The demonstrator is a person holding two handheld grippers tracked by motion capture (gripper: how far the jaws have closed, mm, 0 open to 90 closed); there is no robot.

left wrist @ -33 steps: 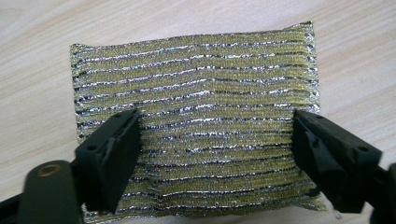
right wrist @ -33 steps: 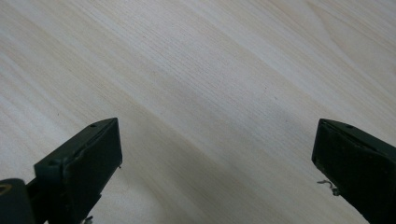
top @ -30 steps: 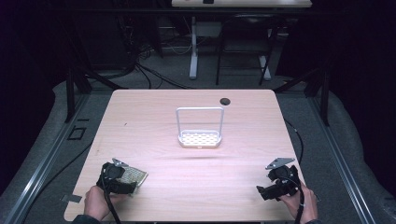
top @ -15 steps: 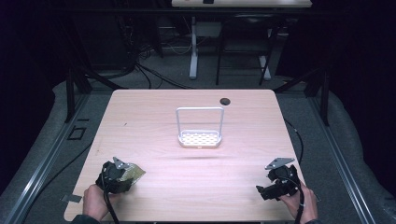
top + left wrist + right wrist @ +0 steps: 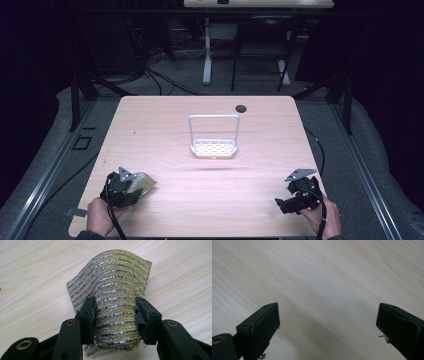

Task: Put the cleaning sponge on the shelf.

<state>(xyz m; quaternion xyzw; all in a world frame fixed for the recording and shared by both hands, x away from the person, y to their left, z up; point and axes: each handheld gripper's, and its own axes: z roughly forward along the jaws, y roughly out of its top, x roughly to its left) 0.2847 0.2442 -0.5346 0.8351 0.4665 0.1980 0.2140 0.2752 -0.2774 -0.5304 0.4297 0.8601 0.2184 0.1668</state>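
A yellow and silver striped scrubbing pad (image 5: 115, 290) bulges between the jaws of my left gripper (image 5: 115, 315), which is shut on it. From above, that left gripper (image 5: 131, 186) sits near the table's front left corner with the scrubbing pad (image 5: 141, 182) sticking out toward the middle. Near the front right corner my right gripper (image 5: 282, 204) rests low over the wood. Its jaws stand wide open in the right gripper view, right gripper (image 5: 328, 322) holding nothing. A white rack (image 5: 213, 148) with a tall wire handle stands at the table's middle.
A small black round spot (image 5: 241, 108) lies near the far edge of the wooden table (image 5: 210, 200). Beyond the table are desk legs, cables and dark floor. Metal rails run along both sides on the floor.
The left gripper has turned and shifted slightly, and the pad now points more toward the table's middle. The right gripper has stayed in place.
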